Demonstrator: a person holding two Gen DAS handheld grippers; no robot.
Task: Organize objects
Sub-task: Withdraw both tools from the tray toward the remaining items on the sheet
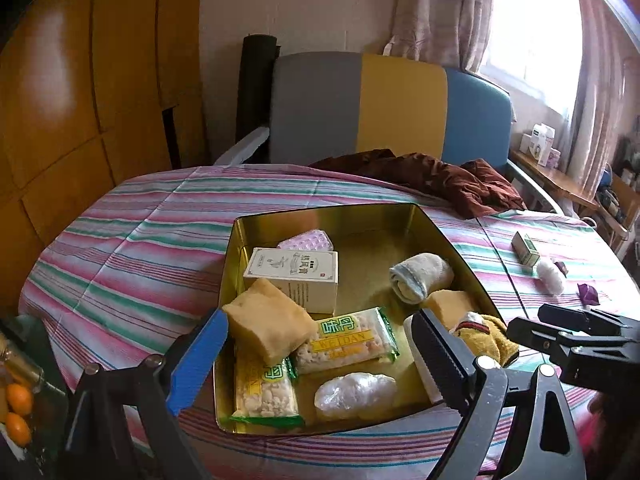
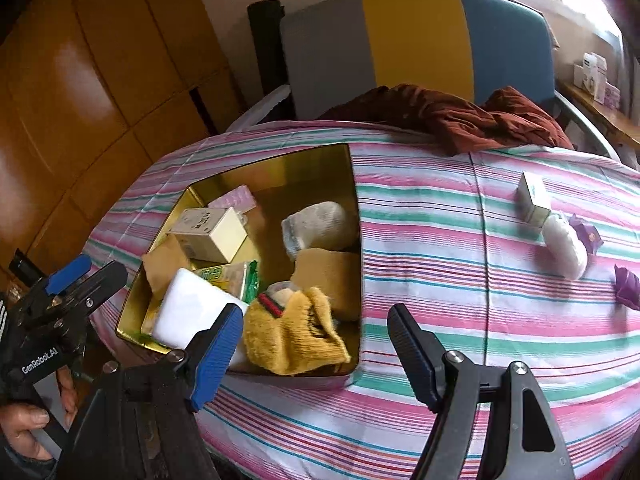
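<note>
A gold tin tray sits on the striped bed. It holds a white medicine box, a pill blister, two rice-cracker packs, yellow sponges, a rolled white sock, a yellow sock and a clear plastic wad. My left gripper is open above the tray's near side, empty. My right gripper is open above the tray's near right corner, by the yellow sock. On the cover lie a small green-white box, a white wad and purple wrappers.
A brown cloth lies at the bed's far edge before a grey, yellow and blue headboard. Wooden cabinets stand left. A shelf with boxes is at the right under the window. Oranges sit low left.
</note>
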